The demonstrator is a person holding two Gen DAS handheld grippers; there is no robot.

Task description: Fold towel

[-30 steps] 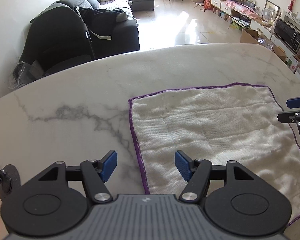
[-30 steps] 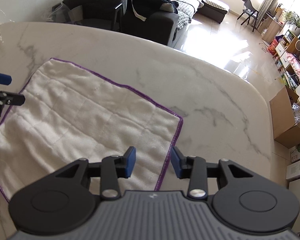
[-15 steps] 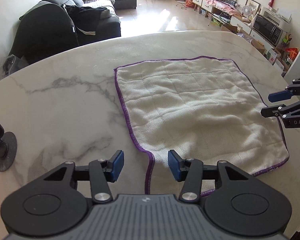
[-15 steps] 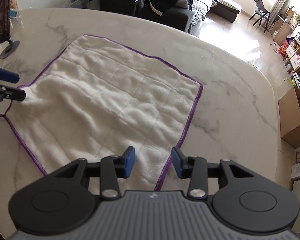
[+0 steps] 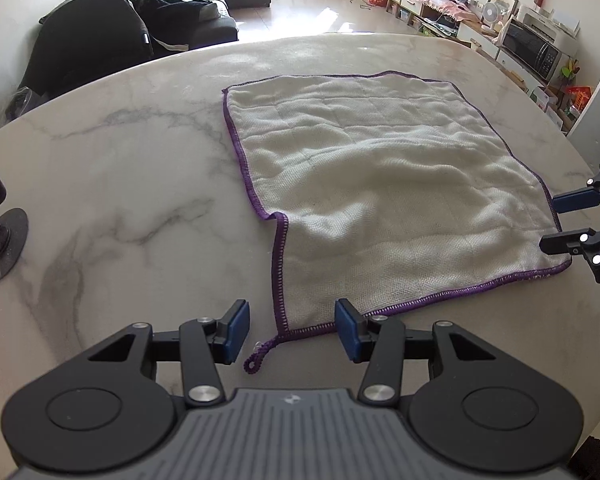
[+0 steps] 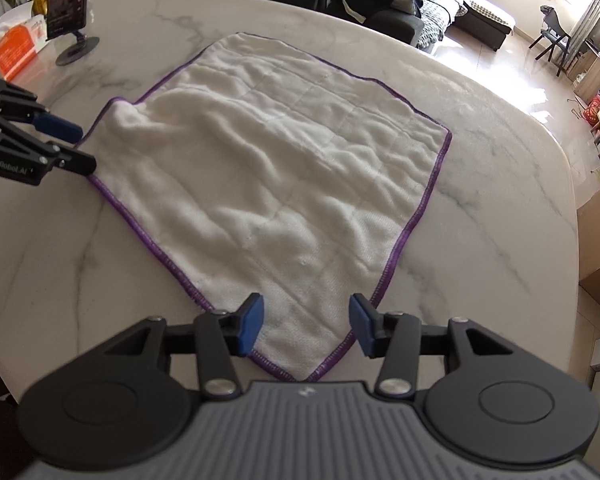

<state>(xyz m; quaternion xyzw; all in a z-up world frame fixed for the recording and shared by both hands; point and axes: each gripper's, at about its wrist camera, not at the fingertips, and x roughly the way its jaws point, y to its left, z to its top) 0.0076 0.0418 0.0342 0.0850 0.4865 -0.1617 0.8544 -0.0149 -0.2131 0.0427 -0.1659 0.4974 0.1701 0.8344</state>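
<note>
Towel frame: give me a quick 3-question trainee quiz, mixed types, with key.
1. True or false: the left hand-held gripper is shut on the towel.
2. Multiple choice: what colour is the towel's edge stitching? A) green B) purple C) red
3. Fill in: in the right wrist view, the towel's near ______ lies between the open jaws of the right hand-held gripper.

Key:
1. False. Its jaws stand open, with the towel's near corner and its small loop between them.
2. B
3. corner. The towel lies spread on the marble table, a bit wrinkled, not yet folded.
</note>
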